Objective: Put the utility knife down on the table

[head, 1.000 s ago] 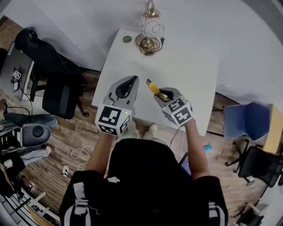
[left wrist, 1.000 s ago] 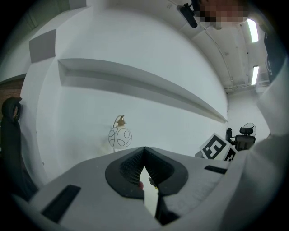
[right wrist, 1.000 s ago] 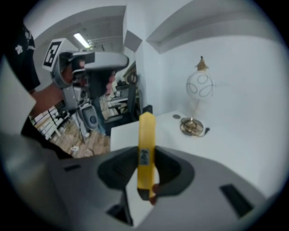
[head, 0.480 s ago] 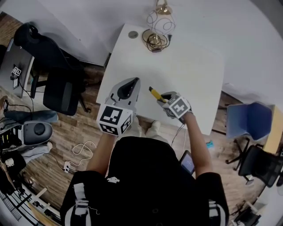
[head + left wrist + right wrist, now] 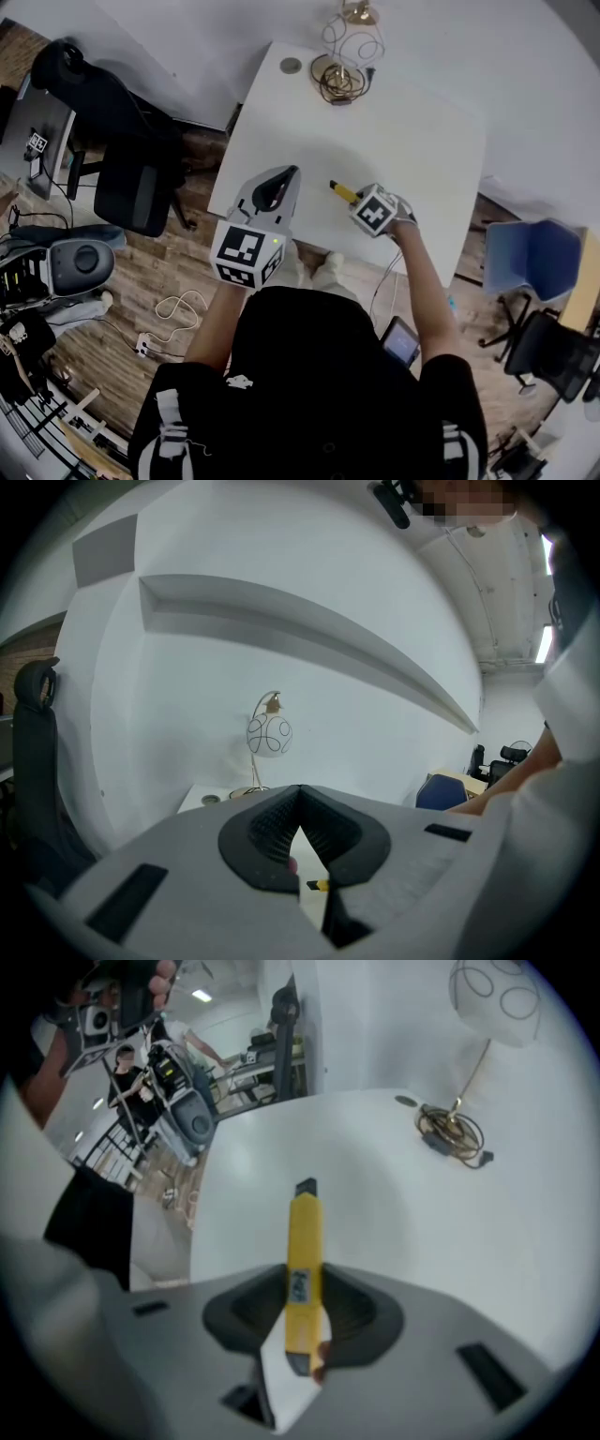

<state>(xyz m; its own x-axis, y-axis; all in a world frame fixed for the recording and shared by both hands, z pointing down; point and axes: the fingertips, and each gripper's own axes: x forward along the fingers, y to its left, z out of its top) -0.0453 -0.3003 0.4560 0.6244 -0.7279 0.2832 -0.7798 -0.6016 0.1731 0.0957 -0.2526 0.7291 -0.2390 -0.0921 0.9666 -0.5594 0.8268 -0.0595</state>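
Note:
A yellow utility knife (image 5: 303,1260) with a black tip sticks out forward from my right gripper (image 5: 302,1305), which is shut on its rear half. In the head view that right gripper (image 5: 359,201) points steeply down over the near part of the white table (image 5: 412,122), with the utility knife (image 5: 339,190) close above the tabletop. My left gripper (image 5: 283,174) hovers to its left over the table's near-left edge. The left gripper (image 5: 300,795) has its pads meeting at the tips with nothing between them. The knife's tip (image 5: 322,885) shows through the gap below.
A wire-globe lamp (image 5: 347,56) with a coiled cord stands at the table's far side, a small round disc (image 5: 291,66) beside it. A black office chair (image 5: 122,159) stands left of the table, a blue chair (image 5: 525,258) right. Cables lie on the wood floor.
My right gripper has sunk toward the tabletop and tipped downward with the knife still in it. My left gripper has dropped a little.

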